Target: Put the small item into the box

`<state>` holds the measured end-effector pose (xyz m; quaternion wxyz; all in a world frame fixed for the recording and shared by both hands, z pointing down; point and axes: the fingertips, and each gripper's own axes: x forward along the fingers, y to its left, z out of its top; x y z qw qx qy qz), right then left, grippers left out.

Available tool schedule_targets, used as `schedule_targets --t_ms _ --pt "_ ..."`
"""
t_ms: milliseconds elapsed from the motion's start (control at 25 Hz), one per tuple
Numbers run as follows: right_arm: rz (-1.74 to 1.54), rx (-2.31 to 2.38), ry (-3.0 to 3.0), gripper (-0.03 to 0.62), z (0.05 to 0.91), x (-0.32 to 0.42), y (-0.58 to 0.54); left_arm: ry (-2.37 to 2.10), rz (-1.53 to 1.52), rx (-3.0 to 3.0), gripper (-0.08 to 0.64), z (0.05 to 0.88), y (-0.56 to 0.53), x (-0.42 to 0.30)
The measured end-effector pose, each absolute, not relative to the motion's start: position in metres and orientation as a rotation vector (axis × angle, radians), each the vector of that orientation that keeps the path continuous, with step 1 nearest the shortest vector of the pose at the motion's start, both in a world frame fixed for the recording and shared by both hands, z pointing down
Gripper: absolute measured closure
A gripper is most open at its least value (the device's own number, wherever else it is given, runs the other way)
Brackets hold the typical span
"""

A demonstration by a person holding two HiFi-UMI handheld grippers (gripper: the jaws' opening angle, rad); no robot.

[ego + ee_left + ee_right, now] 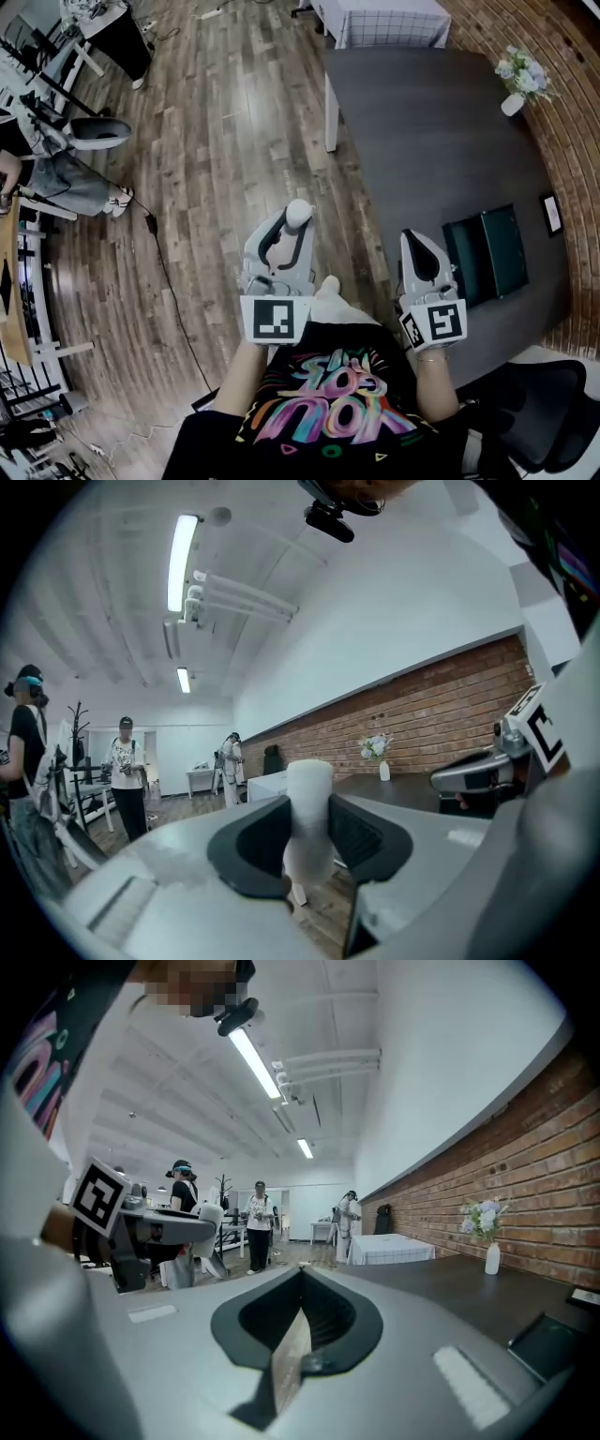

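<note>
White small item (pixel 298 214) held upright; dark-green box (pixel 487 253) lies open.

Bright ceiling strip lights (pixel 184 562), strong fisheye edges, blurry foreground.

The person wears a black short-sleeved T-shirt (pixel 323 448) with graffiti-style lettering (pixel 323 405) across the chest in pink, teal, white and yellow. A thin band, perhaps a bracelet (pixel 431 356), circles the right wrist. The left gripper (pixel 292 225) and the right gripper (pixel 411 238) have smooth light-grey shells that taper toward the tips, lined inside with black ribbed pads (pixel 330 1318). Each carries a white cube (pixel 277 319) printed with black square markers.
</note>
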<state>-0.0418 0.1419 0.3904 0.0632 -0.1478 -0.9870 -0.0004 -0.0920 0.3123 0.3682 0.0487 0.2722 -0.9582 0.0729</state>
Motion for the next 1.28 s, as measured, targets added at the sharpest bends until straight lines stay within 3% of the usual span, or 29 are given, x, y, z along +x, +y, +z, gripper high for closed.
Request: schedule_targets --t_ms 320,560,1280 --pt "0.033 -0.352 -3.012 0.594 0.387 -0.085 0.111 -2.917 0.228 0.963 0.428 0.356 0.267 -0.152" --pt "0.062 -0.151 -3.04 0.592 0.375 -0.076 0.082 -2.864 0.237 1.176 0.428 0.344 0.22 -0.168" --pt "0.117 1.029 -2.832 0.592 0.382 0.042 -0.088 -2.251 0.217 2.152 0.428 0.354 -0.041 -0.136"
